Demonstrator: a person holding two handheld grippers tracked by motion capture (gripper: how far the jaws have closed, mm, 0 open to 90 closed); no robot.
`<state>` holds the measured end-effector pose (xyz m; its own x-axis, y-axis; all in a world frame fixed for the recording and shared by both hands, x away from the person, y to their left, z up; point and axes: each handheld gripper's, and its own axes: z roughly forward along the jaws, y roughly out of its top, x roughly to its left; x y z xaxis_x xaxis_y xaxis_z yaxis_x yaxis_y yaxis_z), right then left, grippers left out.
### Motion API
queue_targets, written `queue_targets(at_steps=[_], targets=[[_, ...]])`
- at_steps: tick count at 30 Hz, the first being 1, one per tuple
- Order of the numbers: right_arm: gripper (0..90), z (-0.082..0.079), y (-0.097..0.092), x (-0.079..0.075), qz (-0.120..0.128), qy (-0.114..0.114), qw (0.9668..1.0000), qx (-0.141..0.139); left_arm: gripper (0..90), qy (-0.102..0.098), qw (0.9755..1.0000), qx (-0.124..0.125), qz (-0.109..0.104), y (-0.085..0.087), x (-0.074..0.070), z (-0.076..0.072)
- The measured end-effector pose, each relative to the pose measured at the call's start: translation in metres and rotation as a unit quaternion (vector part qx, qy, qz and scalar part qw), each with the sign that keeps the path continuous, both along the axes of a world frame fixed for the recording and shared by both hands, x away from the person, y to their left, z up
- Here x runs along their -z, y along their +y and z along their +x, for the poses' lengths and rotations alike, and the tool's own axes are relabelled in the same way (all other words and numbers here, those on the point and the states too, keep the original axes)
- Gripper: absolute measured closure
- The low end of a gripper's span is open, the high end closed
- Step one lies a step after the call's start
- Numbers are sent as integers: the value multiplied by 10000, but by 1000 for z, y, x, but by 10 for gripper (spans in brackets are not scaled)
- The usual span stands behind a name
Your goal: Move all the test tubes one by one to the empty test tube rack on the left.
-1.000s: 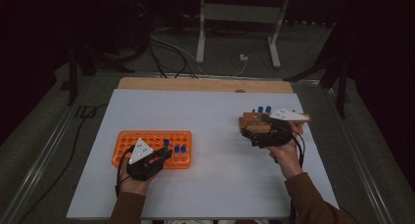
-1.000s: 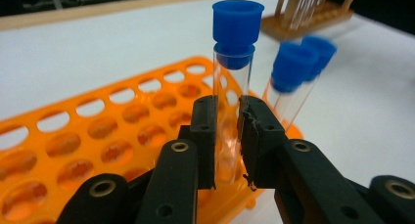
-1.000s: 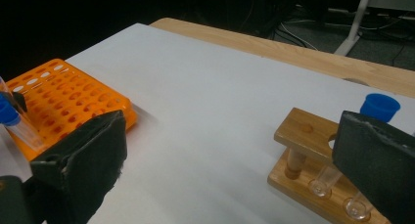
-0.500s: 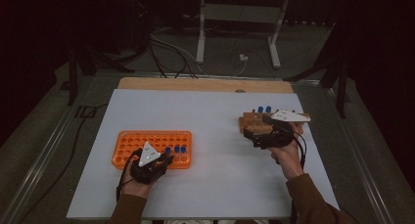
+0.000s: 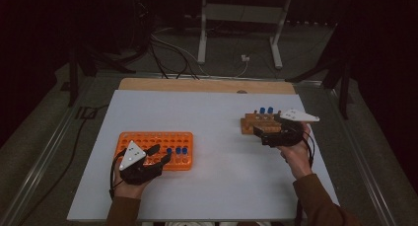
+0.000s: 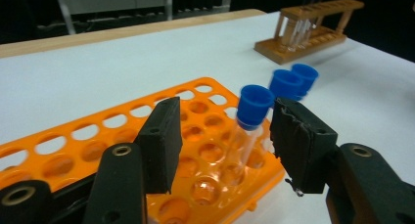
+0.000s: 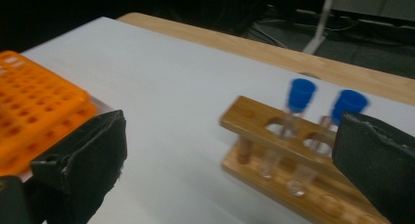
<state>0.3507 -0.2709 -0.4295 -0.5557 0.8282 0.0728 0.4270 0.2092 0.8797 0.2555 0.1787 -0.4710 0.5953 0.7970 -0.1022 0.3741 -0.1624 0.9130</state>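
Letting go: left gripper (image 6: pixel 222 145) jaws just opened, the blue-capped tube (image 6: pixel 247 123) standing upright between them in the orange rack (image 6: pixel 98 145), untouched. Right gripper (image 7: pixel 230 170) jaws gape empty, wooden rack (image 7: pixel 288 150) just ahead.

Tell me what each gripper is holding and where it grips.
Nothing is held. The left gripper has just been opening around a blue-capped tube in the orange rack, pads clear. The right gripper is open.

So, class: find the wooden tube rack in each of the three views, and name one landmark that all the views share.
High view: wooden rack right of centre on the white table, just ahead of the right gripper.
Left gripper view: top right, far across the table.
Right gripper view: centre right, close, between the jaws.
Shared landmark: the orange rack.
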Motion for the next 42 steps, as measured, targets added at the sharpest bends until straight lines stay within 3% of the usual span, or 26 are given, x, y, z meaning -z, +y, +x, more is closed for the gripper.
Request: queue_targets(at_steps=[3, 7, 10, 14, 20, 25, 32, 42], targets=[[0, 4, -5, 1, -75, -7, 9999, 120, 455, -17, 9999, -56, -150, 4, -1, 1], [15, 12, -15, 4, -128, 70, 9994, 310, 302, -19, 9990, -362, -256, 9, -1, 2], [35, 18, -21, 6, -140, 130, 9988, 460, 161, 18, 9973, -686, -253, 14, -1, 4], [71, 24, -26, 9, -156, 188, 9981, 570, 15, 88, 9953, -929, -268, 20, 0, 7], [197, 35, -33, 13, -122, 215, 9970, 740, 7, 54, 9935, -1087, -319, 24, 1, 7], [424, 42, -35, 20, -58, 236, 9965, 794, 7, 50, 9929, -1156, -269, 24, 3, 8], [656, 50, -30, 27, 6, 238, 9970, 733, 7, 59, 9927, -1186, -207, 24, 4, 9], [761, 54, -23, 33, 5, 263, 9971, 720, 7, 91, 9928, -1180, -190, 22, 6, 10]])
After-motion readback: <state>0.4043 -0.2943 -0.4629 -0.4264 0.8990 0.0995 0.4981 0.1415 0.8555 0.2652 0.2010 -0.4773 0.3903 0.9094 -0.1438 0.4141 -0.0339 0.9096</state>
